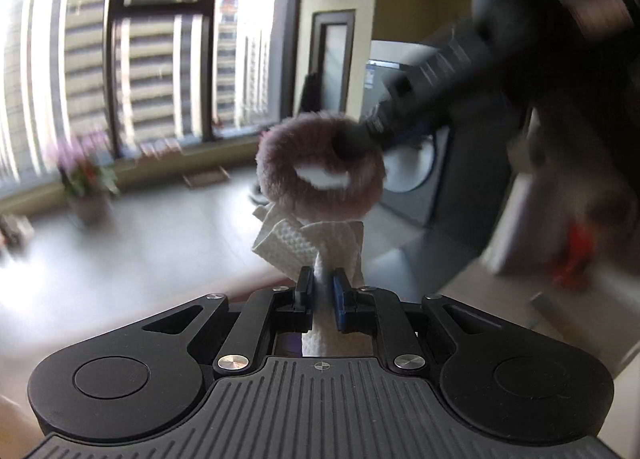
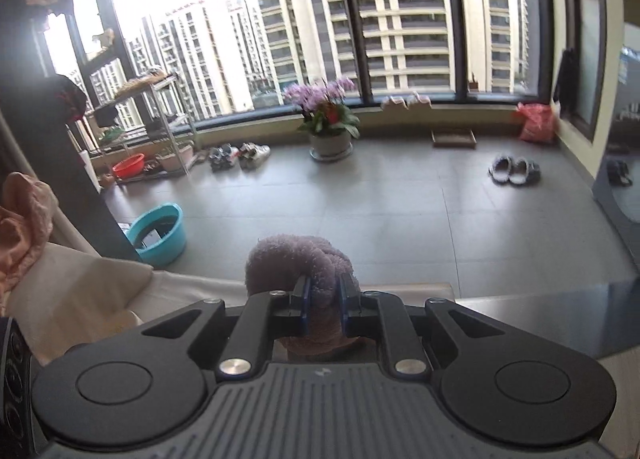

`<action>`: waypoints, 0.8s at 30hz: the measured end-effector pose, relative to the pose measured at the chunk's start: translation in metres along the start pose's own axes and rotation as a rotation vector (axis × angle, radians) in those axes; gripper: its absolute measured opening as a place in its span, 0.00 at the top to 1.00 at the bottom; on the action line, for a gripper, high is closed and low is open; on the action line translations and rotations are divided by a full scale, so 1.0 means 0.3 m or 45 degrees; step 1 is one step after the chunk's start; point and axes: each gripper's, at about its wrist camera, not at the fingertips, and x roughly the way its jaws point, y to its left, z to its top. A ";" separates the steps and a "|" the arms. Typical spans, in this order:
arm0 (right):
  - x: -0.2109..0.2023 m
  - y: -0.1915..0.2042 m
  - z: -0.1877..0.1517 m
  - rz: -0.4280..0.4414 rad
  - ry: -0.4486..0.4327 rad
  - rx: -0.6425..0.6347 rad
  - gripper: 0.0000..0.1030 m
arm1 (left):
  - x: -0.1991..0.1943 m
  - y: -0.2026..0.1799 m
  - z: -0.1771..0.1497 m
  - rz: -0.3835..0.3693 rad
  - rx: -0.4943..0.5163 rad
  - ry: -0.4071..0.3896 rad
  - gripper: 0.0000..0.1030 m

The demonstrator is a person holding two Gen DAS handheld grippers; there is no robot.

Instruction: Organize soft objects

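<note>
My left gripper (image 1: 322, 279) is shut on a white waffle-textured cloth (image 1: 308, 243) and holds it up in the air. A fuzzy mauve ring, a scrunchie (image 1: 320, 173), sits around the cloth's top. My right gripper (image 1: 360, 135) reaches in from the upper right, blurred, and grips the scrunchie's far edge. In the right wrist view the right gripper (image 2: 323, 287) is shut on the same mauve scrunchie (image 2: 296, 263), which bulges out to the left of the fingers. The white cloth is hidden in that view.
A tiled floor (image 2: 380, 195) holds a potted orchid (image 2: 328, 119), slippers (image 2: 514, 171), shoes (image 2: 238, 155), a teal basin (image 2: 158, 233) and a rack with a red bowl (image 2: 128, 165). A washing machine (image 1: 420, 175) stands right. Pink and cream fabrics (image 2: 24, 219) lie left.
</note>
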 end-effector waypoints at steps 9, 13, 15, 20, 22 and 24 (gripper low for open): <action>0.411 -0.113 -0.267 -0.034 0.320 0.123 0.87 | 0.195 0.154 -0.163 0.021 -0.228 0.284 0.81; 0.494 -0.059 -0.313 -0.068 0.337 0.076 0.86 | 0.120 0.176 -0.126 0.014 -0.164 0.222 0.81; 0.484 -0.051 -0.303 -0.073 0.324 0.071 0.85 | 0.052 0.204 -0.108 0.064 -0.168 0.178 0.81; 0.358 0.015 -0.318 -0.112 0.188 -0.082 0.39 | -0.151 0.264 -0.145 0.109 -0.206 0.089 0.81; 0.288 0.073 -0.334 -0.118 0.096 -0.166 0.33 | -0.190 0.288 -0.181 0.122 -0.207 0.128 0.81; 0.222 0.152 -0.354 -0.098 0.037 -0.252 0.33 | -0.221 0.318 -0.254 0.158 -0.217 0.189 0.81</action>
